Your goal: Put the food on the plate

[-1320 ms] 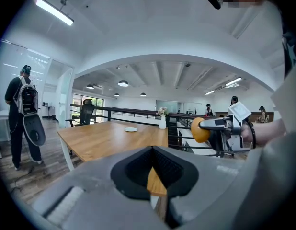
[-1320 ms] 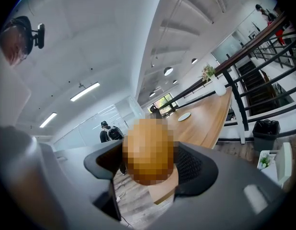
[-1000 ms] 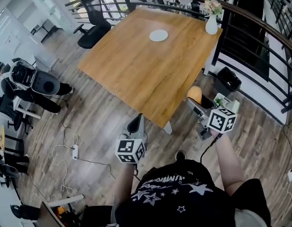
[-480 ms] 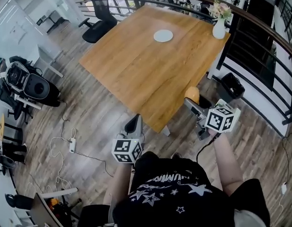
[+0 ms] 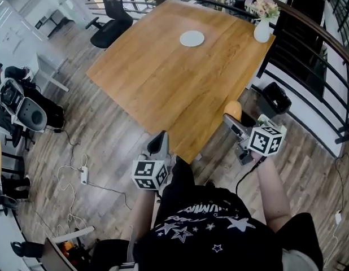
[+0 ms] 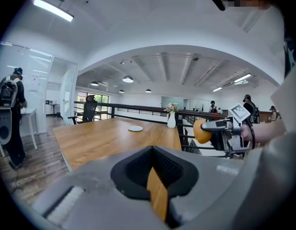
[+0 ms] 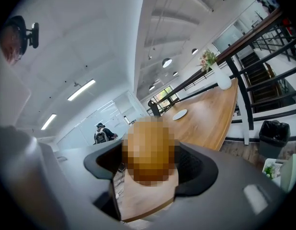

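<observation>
A round orange-brown piece of food (image 5: 232, 109) sits between the jaws of my right gripper (image 5: 230, 117), which is shut on it, off the table's near right edge. In the right gripper view the food (image 7: 149, 150) fills the gap between the pads. In the left gripper view the food (image 6: 201, 131) shows at the right. The white plate (image 5: 192, 38) lies far across the wooden table (image 5: 163, 89), also seen as a small plate (image 6: 135, 128) (image 7: 179, 114) in both gripper views. My left gripper (image 5: 159, 141) hangs by the table's near corner, jaws together and empty (image 6: 155, 181).
A white vase of flowers (image 5: 262, 30) stands at the table's far right corner. A black railing (image 5: 310, 49) and a black bin (image 5: 274, 99) are at the right. An office chair (image 5: 107, 24) is at the far left; cables (image 5: 78, 174) lie on the floor.
The table's near corner has drawn closer to my left gripper. The right gripper keeps the food in the same hold beside the table edge.
</observation>
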`<state>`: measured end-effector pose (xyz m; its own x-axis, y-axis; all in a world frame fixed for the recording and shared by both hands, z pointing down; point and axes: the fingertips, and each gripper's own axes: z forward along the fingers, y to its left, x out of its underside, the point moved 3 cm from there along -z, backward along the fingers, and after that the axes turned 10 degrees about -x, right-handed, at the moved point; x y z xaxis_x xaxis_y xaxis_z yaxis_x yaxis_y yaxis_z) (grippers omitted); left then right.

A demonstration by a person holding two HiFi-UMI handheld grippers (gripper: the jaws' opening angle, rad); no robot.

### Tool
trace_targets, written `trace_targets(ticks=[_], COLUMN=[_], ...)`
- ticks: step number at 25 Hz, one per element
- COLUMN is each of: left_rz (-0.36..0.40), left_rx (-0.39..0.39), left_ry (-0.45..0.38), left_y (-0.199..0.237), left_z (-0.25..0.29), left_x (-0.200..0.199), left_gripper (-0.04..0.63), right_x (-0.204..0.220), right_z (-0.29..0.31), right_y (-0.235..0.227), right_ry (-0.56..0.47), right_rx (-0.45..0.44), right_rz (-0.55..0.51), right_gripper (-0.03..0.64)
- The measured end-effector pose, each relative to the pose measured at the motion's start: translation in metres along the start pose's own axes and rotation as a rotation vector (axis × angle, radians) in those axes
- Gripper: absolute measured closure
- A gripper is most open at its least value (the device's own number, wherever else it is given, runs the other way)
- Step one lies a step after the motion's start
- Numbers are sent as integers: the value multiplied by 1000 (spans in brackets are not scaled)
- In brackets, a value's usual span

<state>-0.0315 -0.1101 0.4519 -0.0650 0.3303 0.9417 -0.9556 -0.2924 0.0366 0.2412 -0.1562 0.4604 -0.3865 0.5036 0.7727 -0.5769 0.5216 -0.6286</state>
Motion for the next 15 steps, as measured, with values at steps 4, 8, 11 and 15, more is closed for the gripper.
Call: trace_targets(ticks=[4, 8, 11, 15], left_rz=[-2, -1, 4, 30], left_rx=[43, 71, 89, 120], left_ry=[-1, 15, 21, 18], left_y=[15, 36, 55, 75], left_z=[35, 75, 107, 142], left_x=[-14, -26, -42, -64], left_gripper=[594, 594, 594, 594], right_x=[-13, -28, -44, -66], right_z=[13, 37, 62, 95], right_y=[-15, -31, -42, -52], right_ry=[-7, -11, -23, -30], right_rx=[58, 109, 138, 155], right_rz=[-1, 3, 13, 6], right_gripper=[281, 281, 281, 281])
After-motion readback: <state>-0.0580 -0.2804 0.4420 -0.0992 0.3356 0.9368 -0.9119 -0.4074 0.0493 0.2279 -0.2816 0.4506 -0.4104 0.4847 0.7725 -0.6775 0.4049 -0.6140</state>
